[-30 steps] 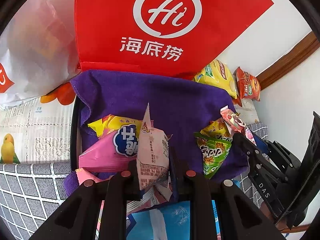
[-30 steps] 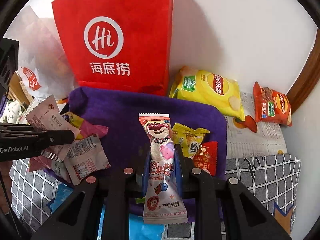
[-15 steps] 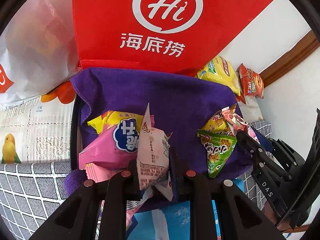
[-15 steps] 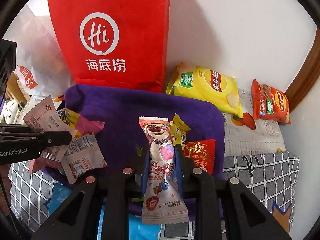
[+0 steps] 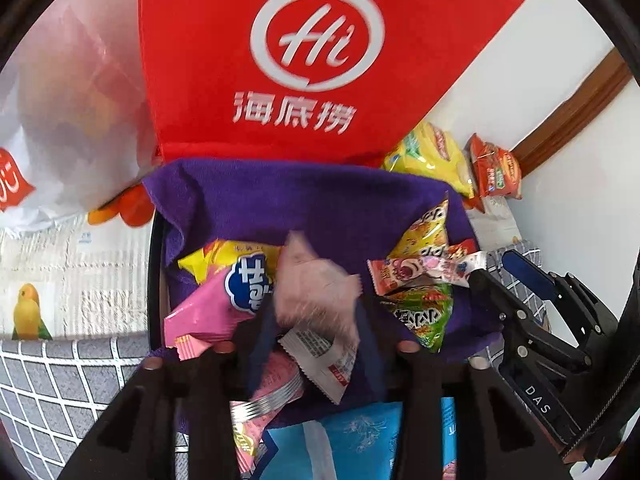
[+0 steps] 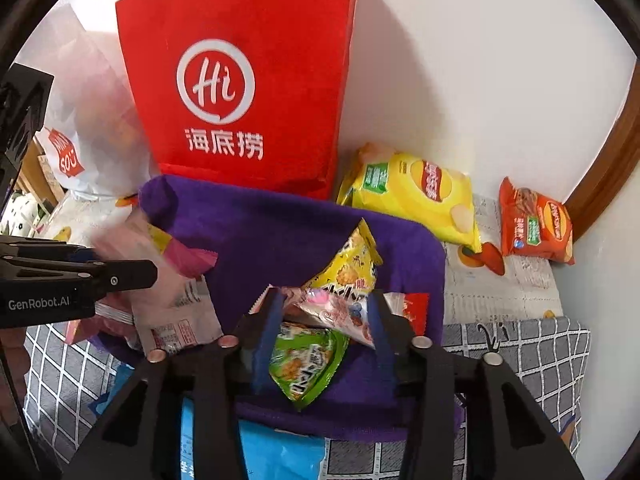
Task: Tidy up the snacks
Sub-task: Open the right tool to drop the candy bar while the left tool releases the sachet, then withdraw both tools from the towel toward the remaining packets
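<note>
Grey checked cloth covers the bench (image 6: 520, 364) in a white-walled corner, and on it sits a tray draped with a purple towel (image 6: 280, 232) where the snacks are being gathered. Nearest the left wrist camera, the left gripper (image 5: 316, 344) has its jaws opening, and the pale pink packet (image 5: 316, 296), blurred, is slipping free between them onto the pile with the pink wafer pack (image 5: 216, 308) and a yellow packet (image 5: 224, 256); that looks like a deliberate drop onto the left heap. The right gripper (image 6: 320, 340) is likewise opening its jaws, and the long bear-print packet (image 6: 336, 312) lies tilted across the gap, no longer pinched, above the green snack packet (image 6: 308, 360) and a yellow snack packet (image 6: 348, 268), with a small red packet (image 6: 412, 308) just beside. Both heaps seem sorted by side. Farther back, a red paper bag (image 6: 248, 92) stands upright against the towel's rear edge, walling it off, with a white plastic bag (image 6: 88, 132) to its left. A yellow chip bag (image 6: 416, 192) and an orange chip bag (image 6: 536, 224) lie off the towel by the wall, likely still to be collected.
</note>
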A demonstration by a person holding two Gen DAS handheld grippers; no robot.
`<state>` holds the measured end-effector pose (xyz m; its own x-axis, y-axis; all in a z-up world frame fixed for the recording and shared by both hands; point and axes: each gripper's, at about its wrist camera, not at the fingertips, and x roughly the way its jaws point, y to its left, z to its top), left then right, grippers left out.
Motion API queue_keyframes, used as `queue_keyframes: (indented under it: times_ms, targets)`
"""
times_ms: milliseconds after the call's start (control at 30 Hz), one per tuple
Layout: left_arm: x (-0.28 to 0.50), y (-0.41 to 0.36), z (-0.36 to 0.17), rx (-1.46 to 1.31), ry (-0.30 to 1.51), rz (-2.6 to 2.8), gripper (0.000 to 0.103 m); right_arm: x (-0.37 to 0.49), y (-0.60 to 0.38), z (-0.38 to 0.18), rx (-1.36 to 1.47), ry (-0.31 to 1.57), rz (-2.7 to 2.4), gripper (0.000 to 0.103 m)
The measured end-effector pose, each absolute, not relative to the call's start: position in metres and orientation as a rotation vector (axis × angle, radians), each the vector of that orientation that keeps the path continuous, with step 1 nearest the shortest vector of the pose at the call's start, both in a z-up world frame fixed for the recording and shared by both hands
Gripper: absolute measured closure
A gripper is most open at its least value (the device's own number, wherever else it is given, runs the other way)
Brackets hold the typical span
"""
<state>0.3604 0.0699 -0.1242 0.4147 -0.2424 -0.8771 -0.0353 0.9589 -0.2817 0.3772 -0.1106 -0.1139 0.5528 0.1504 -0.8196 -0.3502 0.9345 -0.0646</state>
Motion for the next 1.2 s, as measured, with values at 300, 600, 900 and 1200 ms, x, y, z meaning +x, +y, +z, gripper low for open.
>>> queue_keyframes:
  times_ms: [300, 600, 900, 1200]
  targets:
    - [0.348, 0.074, -0.093, -0.240, 1.060, -0.111, 0.045, 0.368, -0.114, -0.087, -0.167, 0.874, 0.287, 0.040]
    - [0.331, 0.074, -0.066, -0.216, 1.009, -0.090, 0.041, 0.345, -0.121, -0.066, -0.093, 0.891, 0.234, 0.032]
    - [0.301, 0.061, -0.032, -0.197, 0.938, -0.140, 0.041, 0.295, -0.152, -0.045, -0.083, 0.874, 0.145, 0.032]
    - [0.248, 0.056, -0.015, -0.133, 0.934, -0.156, 0.041, 0.247, -0.180, -0.032, -0.036, 0.845, 0.098, 0.032]
